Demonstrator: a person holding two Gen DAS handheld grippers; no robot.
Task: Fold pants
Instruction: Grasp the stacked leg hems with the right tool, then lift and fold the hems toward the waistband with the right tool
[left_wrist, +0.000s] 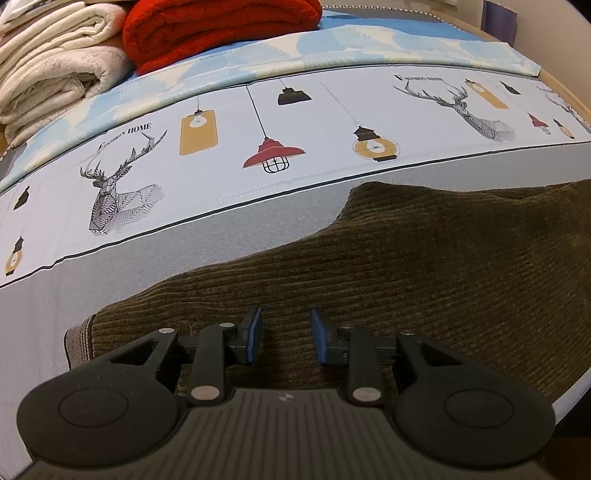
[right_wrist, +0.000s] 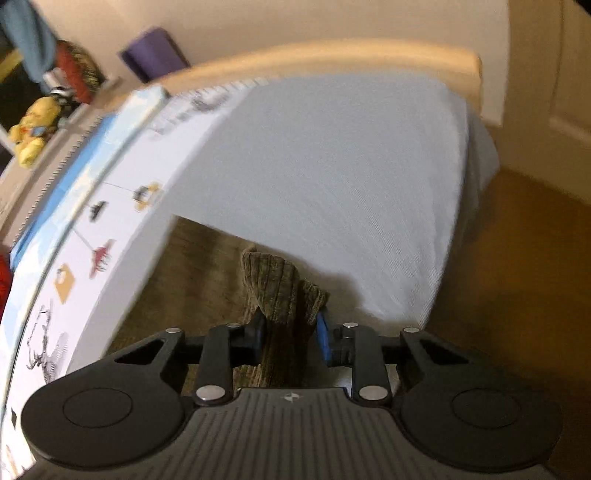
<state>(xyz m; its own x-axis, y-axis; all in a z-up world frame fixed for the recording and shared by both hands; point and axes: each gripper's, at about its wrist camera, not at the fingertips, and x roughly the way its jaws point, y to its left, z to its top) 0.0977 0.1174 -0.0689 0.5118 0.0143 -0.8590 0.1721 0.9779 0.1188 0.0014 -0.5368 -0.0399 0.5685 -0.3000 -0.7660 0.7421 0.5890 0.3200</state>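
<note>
The right tongs (right_wrist: 290, 334) pinch a bunched fold of the brown corduroy pants (right_wrist: 280, 291), lifted off the bed (right_wrist: 332, 166). The left tongs (left_wrist: 287, 334) rest spread on the cloth near the hem, pinching nothing. The pants (left_wrist: 406, 266) run lengthwise from left tongs toward right, so the right hand likely carries its end over.

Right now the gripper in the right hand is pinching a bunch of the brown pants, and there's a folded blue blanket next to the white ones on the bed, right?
Almost. The left wrist view shows the folded blanket beside the white blankets is red, not blue. The rest holds: in the right wrist view the right gripper is pinching a bunch of the brown corduroy pants.
</note>
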